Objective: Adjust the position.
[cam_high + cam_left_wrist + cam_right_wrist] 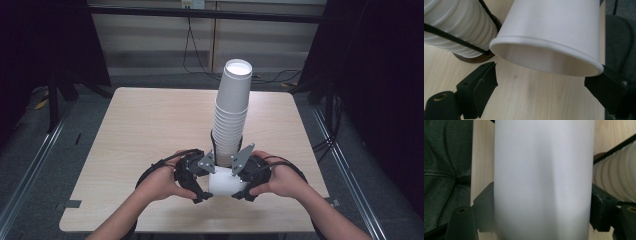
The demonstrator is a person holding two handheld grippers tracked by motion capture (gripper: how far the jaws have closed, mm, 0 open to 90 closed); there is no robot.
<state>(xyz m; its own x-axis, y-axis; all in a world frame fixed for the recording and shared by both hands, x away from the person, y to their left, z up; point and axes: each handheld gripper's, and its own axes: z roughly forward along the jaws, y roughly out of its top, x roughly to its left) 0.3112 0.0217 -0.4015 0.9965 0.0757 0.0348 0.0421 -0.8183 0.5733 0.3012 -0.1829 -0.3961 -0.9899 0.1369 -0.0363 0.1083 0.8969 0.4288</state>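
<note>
Cup (223, 183): single white paper cup, at the near middle of the table, between the two grippers and just near of the stack. In the left gripper view (549, 37) it lies tilted, open rim toward the camera; the inside shows bare white wall, no contents seen.
Cup, right gripper view (544, 180): its plain wall spans the gap between both jaws.
Right gripper (243, 186): jaws pinch the cup wall, one on each side, pressing it.
Left gripper (202, 189): jaws spread. In its own view the near-left jaw stands apart from the cup rim; the other jaw sits at the rim's edge, contact cannot be told.
Hands: left hand (161, 184) and right hand (282, 181) each wrap a gripper, coming in from the near edge.
Stack (233, 112): tall column of nested white cups, upturned, bottom of the top cup facing up, leaning slightly right; stands just beyond the grippers.
Holder (475, 57): dark round base with thin black rods running up the stack's sides.
Table (150, 125): light wood; bare surface to the left and far side.
</note>
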